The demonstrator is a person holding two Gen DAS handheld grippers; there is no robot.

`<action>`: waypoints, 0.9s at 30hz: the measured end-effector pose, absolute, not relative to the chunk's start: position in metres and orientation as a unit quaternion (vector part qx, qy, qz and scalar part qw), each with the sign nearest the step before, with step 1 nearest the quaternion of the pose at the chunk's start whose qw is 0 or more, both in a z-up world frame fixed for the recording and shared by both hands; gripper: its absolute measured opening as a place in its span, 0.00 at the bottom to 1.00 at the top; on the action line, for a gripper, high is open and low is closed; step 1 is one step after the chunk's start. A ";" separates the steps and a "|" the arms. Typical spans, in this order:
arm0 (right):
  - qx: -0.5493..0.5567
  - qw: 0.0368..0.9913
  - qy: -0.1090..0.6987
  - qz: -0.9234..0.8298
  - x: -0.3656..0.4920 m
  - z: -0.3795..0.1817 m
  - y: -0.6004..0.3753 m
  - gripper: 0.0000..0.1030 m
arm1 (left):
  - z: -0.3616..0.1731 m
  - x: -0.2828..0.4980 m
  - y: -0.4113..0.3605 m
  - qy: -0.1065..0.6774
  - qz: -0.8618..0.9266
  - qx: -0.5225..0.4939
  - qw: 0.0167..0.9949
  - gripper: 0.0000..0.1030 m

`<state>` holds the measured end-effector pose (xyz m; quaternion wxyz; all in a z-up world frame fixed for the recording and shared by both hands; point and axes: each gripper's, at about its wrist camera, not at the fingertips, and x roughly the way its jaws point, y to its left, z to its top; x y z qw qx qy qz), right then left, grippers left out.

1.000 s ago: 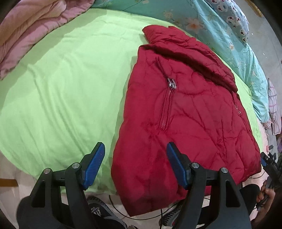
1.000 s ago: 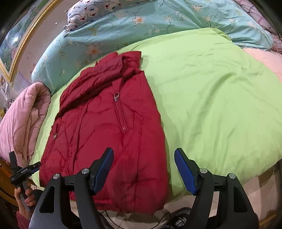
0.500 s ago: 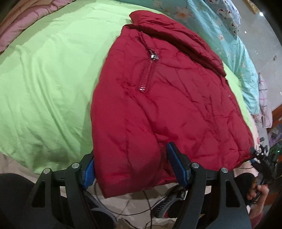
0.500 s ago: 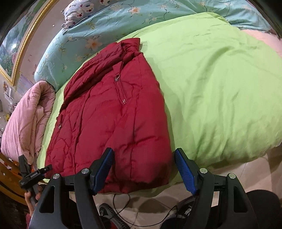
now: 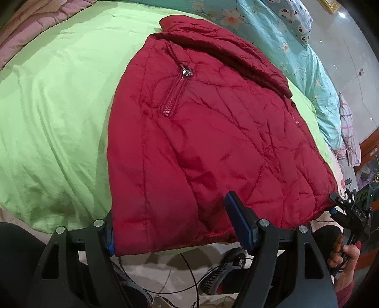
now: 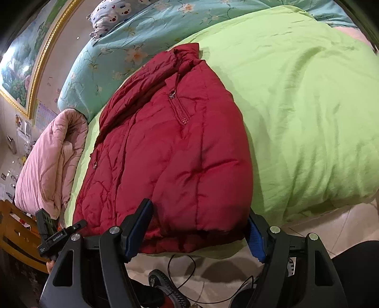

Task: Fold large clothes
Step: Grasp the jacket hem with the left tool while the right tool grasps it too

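A dark red puffer jacket [image 5: 213,132] lies folded lengthwise on the green bedspread [image 5: 52,99], collar at the far end, hem at the near bed edge. It also shows in the right wrist view [image 6: 170,161]. My left gripper [image 5: 175,227] is open, its blue-padded fingers straddling the hem's left corner. My right gripper [image 6: 199,232] is open, its fingers straddling the hem's other corner. Neither has closed on the cloth.
A turquoise floral duvet [image 5: 296,40] and a panda pillow [image 6: 111,14] lie at the head of the bed. A pink quilt [image 6: 49,163] sits beside the jacket. Shoes and cables [image 5: 222,265] lie on the floor below the bed edge [image 6: 213,253].
Both grippers have moved forward and down to the jacket's hem, which now sits between their open fingers. The jacket has not moved.
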<state>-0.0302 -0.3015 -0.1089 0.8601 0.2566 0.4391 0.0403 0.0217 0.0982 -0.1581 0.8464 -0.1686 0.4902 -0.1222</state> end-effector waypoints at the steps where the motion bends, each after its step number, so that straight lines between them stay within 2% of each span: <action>1: 0.255 0.863 0.435 0.040 -0.030 -0.108 -0.300 0.63 | -0.156 0.022 0.097 0.487 -0.127 -0.169 0.847 0.72; 2: 0.252 0.864 0.434 0.039 -0.030 -0.108 -0.299 0.58 | -0.154 0.022 0.096 0.483 -0.130 -0.167 0.850 0.67; 3: 0.246 0.866 0.435 0.036 -0.029 -0.108 -0.298 0.45 | -0.152 0.022 0.094 0.481 -0.131 -0.162 0.852 0.65; 4: 0.245 0.865 0.436 0.037 -0.028 -0.108 -0.298 0.37 | -0.151 0.021 0.091 0.478 -0.131 -0.153 0.855 0.58; 5: 0.245 0.865 0.436 0.039 -0.028 -0.108 -0.298 0.35 | -0.150 0.021 0.089 0.477 -0.131 -0.145 0.857 0.53; 6: 0.245 0.866 0.435 0.042 -0.027 -0.107 -0.297 0.28 | -0.150 0.021 0.088 0.477 -0.130 -0.140 0.858 0.51; 10: 0.237 0.869 0.431 0.047 -0.026 -0.101 -0.293 0.20 | -0.152 0.022 0.092 0.477 -0.118 -0.142 0.859 0.31; 12: 0.235 0.870 0.431 0.050 -0.024 -0.099 -0.292 0.18 | -0.152 0.022 0.095 0.475 -0.121 -0.149 0.859 0.30; 14: 0.236 0.868 0.433 0.055 -0.022 -0.098 -0.292 0.20 | -0.153 0.023 0.096 0.479 -0.123 -0.151 0.856 0.30; 15: 0.247 0.863 0.436 0.060 -0.021 -0.099 -0.293 0.26 | -0.154 0.023 0.097 0.482 -0.124 -0.152 0.854 0.30; 16: 0.258 0.859 0.437 0.064 -0.021 -0.100 -0.296 0.27 | -0.156 0.023 0.097 0.484 -0.124 -0.152 0.853 0.32; 18: 0.267 0.857 0.436 0.062 -0.021 -0.101 -0.299 0.43 | -0.159 0.022 0.098 0.488 -0.123 -0.156 0.850 0.36; 19: 0.265 0.858 0.435 0.059 -0.023 -0.102 -0.299 0.49 | -0.160 0.021 0.097 0.490 -0.124 -0.156 0.848 0.42; 20: 0.262 0.859 0.436 0.057 -0.025 -0.104 -0.298 0.50 | -0.162 0.020 0.096 0.492 -0.125 -0.156 0.847 0.48; 22: 0.258 0.858 0.440 0.050 -0.029 -0.109 -0.296 0.52 | -0.165 0.019 0.092 0.499 -0.129 -0.153 0.844 0.53; 27: 0.261 0.859 0.438 0.045 -0.031 -0.114 -0.295 0.51 | -0.165 0.017 0.083 0.500 -0.136 -0.129 0.845 0.51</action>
